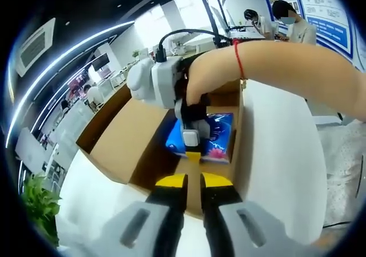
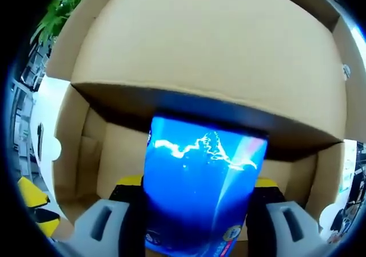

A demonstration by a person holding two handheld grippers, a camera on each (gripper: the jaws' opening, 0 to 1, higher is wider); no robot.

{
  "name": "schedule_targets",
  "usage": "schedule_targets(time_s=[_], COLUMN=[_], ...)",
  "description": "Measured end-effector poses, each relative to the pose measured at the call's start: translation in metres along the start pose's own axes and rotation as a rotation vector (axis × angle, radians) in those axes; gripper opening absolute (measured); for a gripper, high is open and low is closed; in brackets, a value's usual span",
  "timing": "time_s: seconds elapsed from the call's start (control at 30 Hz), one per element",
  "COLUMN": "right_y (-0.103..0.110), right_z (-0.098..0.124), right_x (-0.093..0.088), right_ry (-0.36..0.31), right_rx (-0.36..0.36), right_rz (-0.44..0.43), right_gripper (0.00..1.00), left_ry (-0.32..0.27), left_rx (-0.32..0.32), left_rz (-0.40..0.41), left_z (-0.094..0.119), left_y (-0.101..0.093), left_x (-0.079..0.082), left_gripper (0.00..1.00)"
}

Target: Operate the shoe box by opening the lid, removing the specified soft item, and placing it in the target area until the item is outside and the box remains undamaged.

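One soft blue packet [image 2: 203, 183] sits between the jaws of the right gripper [image 2: 197, 211], which clench it from both sides; in the right gripper view its glossy face with a white splash print rises straight up from the yellow-tipped jaws. The packet is still inside the shoe box [image 2: 200, 51], low in the brown cardboard well, with the box's inner walls around it and a cardboard flap hanging over it from above.

In the left gripper view the same packet [image 1: 220, 137] shows blue with a pink patch near its lower edge, lying on the floor of the open box [image 1: 123, 145] towards the far-right corner. The right gripper [image 1: 191, 136] reaches down into the box from above, its white body and black cable over the box's far rim, its jaws on the packet. The person's bare forearm [image 1: 274, 68] stretches in from the right behind it, a thin red cord around the wrist.

The left gripper [image 1: 193, 183] hangs at the box's near wall, its two yellow-tipped jaws drawn nearly together with only a thin slit between them and nothing in that slit.

The box rests on a white table [image 1: 280, 154]. A green plant [image 1: 40, 205] stands off the near-left corner. Two people [image 1: 280, 20] sit well behind, beside a blue wall board.
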State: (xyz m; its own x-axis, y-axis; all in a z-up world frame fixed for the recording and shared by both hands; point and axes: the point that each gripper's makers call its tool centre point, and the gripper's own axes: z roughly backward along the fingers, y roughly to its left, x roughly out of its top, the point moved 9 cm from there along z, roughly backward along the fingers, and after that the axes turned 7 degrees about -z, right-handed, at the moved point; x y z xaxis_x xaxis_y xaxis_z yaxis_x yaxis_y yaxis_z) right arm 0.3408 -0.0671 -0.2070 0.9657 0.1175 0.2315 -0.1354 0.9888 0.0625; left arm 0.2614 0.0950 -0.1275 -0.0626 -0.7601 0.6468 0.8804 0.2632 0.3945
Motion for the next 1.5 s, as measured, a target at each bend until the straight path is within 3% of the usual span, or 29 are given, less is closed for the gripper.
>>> schedule_targets(time_s=[0.3, 0.37, 0.53, 0.63, 0.77, 0.83, 0.97, 1.07, 1.2, 1.5], right_y=[-0.002, -0.003, -0.002, -0.002, -0.003, -0.002, -0.002, -0.002, -0.004, -0.004], right_z=[0.006, 0.004, 0.001, 0.0, 0.001, 0.001, 0.002, 0.002, 0.003, 0.015], right_x=[-0.002, -0.001, -0.003, -0.004, -0.004, -0.004, -0.004, -0.004, -0.002, 0.005], right_ry=[-0.017, 0.006, 0.013, 0.018, 0.021, 0.022, 0.023, 0.022, 0.019, -0.003], right_rx=[0.006, 0.012, 0.005, 0.006, 0.013, 0.013, 0.013, 0.016, 0.019, 0.022], right_rz=[-0.007, -0.01, 0.011, 0.016, 0.023, 0.024, 0.025, 0.024, 0.021, 0.021], right_gripper=[0.68, 0.68, 0.68, 0.68, 0.68, 0.68, 0.68, 0.68, 0.67, 0.67], left_ry=[0.013, 0.017, 0.018, -0.004, -0.119, -0.11, -0.012, 0.035, 0.03, 0.034], left_rx=[-0.036, -0.05, -0.126, -0.148, -0.229, -0.228, -0.225, -0.252, -0.26, -0.255], left_rz=[-0.02, -0.026, -0.056, -0.058, -0.05, -0.053, -0.109, -0.117, -0.085, -0.103], left_z=[-0.009, -0.013, -0.022, -0.021, -0.012, -0.011, -0.019, -0.028, -0.028, -0.029], left_y=[-0.006, -0.008, -0.017, -0.017, -0.022, -0.023, -0.026, -0.028, -0.027, -0.026], left_x=[0.003, 0.005, 0.006, 0.006, 0.011, 0.011, 0.005, 0.002, 0.003, 0.005], left_gripper=[0.09, 0.09, 0.08, 0.08, 0.1, 0.12, 0.12, 0.04, 0.03, 0.03])
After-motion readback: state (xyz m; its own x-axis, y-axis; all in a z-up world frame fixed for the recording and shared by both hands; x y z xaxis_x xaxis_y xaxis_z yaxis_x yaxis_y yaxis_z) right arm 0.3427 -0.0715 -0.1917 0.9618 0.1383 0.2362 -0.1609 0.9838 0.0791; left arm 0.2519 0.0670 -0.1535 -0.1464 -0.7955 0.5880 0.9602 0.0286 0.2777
